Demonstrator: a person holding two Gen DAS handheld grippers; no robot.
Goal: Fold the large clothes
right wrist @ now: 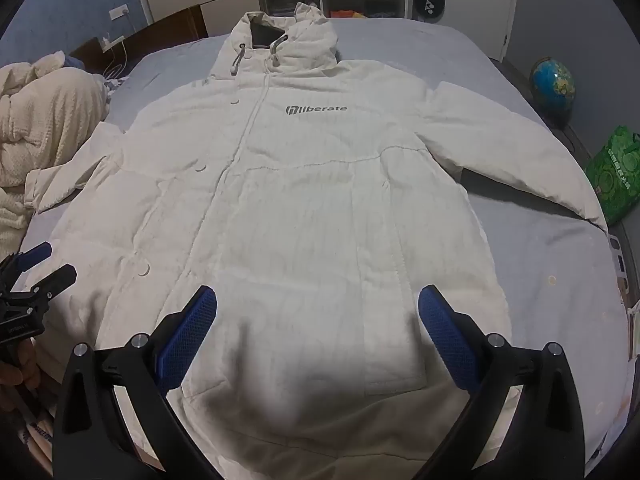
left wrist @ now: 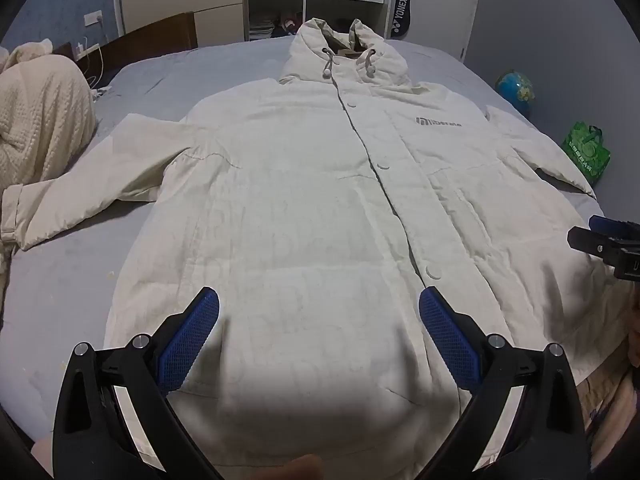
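Note:
A large cream hooded coat [left wrist: 320, 208] lies flat and face up on the bed, buttoned, hood at the far end, both sleeves spread out to the sides. The right wrist view shows the same coat [right wrist: 312, 216] with grey "liberate" lettering on the chest. My left gripper [left wrist: 319, 312] hovers open above the coat's lower left half, nothing between its blue pads. Over the lower right half, my right gripper [right wrist: 317, 308] stands open too, holding nothing. Each gripper shows at the edge of the other's view: the right gripper [left wrist: 608, 240] and the left gripper [right wrist: 36, 268].
The bed [left wrist: 60, 280] has a grey-blue sheet. A cream knitted blanket [left wrist: 36, 120] is bunched at its left side. A globe [right wrist: 552, 84] and a green bag [right wrist: 612, 176] sit on the floor to the right. Wardrobe shelves [left wrist: 276, 0] stand beyond the bed.

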